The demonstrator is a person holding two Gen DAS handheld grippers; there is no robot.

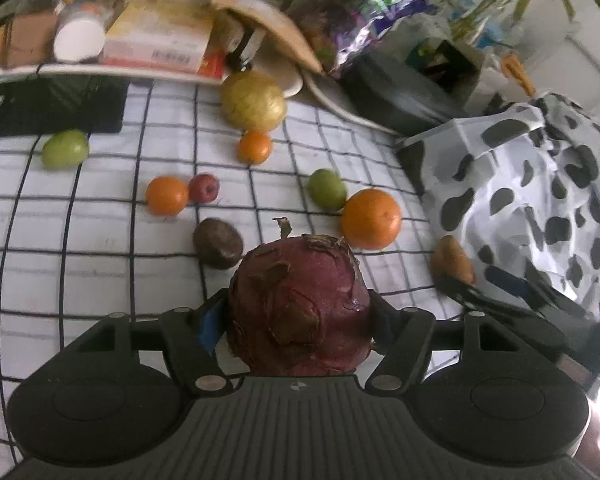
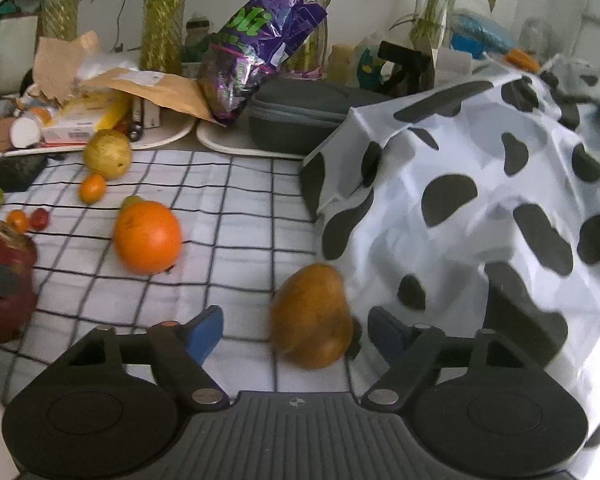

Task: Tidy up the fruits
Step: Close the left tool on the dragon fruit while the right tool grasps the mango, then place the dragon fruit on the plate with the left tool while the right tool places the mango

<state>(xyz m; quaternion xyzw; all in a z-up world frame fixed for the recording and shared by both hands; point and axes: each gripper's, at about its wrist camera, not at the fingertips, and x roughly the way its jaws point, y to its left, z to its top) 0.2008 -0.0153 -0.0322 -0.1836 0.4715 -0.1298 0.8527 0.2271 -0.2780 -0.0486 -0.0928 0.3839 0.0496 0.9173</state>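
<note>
1. Left gripper [image 1: 299,320]: jaws are closed against a large dark-red fruit [image 1: 300,304] with a flaky, peeling skin. Both pads are seen pressed on its sides; the fruit fills the gap.
2. Other fruit is spread on the checked cloth [image 1: 100,240] ahead of it, left to right: green fruit [image 1: 65,149], small orange [image 1: 167,196], small red fruit [image 1: 204,188], dark brown fruit [image 1: 218,243], yellow round fruit [image 1: 253,101], big orange [image 1: 371,219].
3. Right gripper [image 2: 292,334]: jaws are held apart, no clamp. A brown oval fruit [image 2: 312,316] is sat between them, nearer the right finger; contact there cannot be told (blurred). The left pad [image 2: 204,332] is clear of it.
4. The brown fruit is lying on the cloth just beside a cow-spotted cloth [image 2: 480,200].
</note>
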